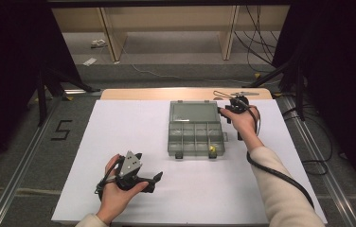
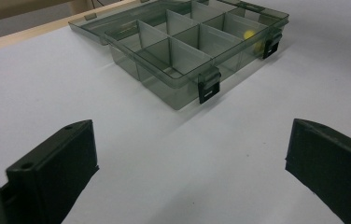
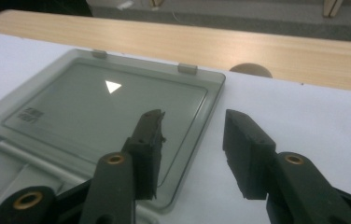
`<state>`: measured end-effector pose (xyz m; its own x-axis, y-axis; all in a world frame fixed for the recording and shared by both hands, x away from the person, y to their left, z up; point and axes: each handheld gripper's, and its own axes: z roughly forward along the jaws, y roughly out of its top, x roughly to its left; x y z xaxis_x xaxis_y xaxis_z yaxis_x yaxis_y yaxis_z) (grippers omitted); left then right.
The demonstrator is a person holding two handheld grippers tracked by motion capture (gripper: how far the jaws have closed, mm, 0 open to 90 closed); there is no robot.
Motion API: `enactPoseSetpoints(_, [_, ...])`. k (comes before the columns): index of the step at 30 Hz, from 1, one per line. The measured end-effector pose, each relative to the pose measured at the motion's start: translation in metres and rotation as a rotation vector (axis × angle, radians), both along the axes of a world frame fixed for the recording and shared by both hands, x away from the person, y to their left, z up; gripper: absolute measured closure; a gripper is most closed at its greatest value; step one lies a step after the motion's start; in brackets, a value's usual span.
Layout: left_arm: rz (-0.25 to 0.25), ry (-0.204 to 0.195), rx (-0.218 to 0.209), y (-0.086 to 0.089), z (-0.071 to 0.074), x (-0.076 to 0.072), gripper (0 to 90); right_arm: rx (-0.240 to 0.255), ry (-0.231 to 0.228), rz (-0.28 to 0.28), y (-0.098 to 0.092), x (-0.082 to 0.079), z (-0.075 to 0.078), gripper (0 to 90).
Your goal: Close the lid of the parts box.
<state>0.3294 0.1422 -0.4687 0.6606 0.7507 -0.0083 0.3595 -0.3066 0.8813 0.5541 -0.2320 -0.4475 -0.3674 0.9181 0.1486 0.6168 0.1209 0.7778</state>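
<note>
A translucent grey plastic compartment box (image 1: 196, 137) is set at the middle of the white sheet-covered table (image 1: 119, 127), its flat smoked lid (image 3: 103, 112) folded fully back and lying flat on the far side, so all compartments are exposed. A small yellow object (image 1: 212, 150) is seen in the near-right compartment, beside one of the two black latches (image 2: 208, 88) on the front wall.

The right gripper (image 3: 190, 140) is held at the lid's right edge. Its jaws are parted with nothing between them, the left jaw over the lid's corner and the right jaw over bare sheet beyond the edge. This straddle is judged suited to pinching the lid's rim, perhaps to swing it shut; contact cannot be told.

The left gripper (image 1: 140, 177) is held low over the near-left sheet, well apart from the box, jaws spread wide and empty, pointed toward the box front, probably parked clear or ready to steady the box.
</note>
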Motion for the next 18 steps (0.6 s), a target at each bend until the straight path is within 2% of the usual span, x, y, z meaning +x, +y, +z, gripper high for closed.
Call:
enactPoseSetpoints(5, [-0.001,0.001,-0.003,0.0,0.0,0.0,1.6,-0.045,0.053,-0.022,0.011,0.019,-0.01,64.3])
enactPoseSetpoints(9, [-0.004,-0.001,0.001,0.0,0.0,0.0,1.6,-0.063,0.091,-0.047,0.016,0.028,-0.014,68.7])
enactPoseSetpoints(18, [-0.008,0.003,0.001,-0.003,-0.001,0.0,1.7,-0.095,0.148,-0.085,0.023,0.035,-0.018,75.1])
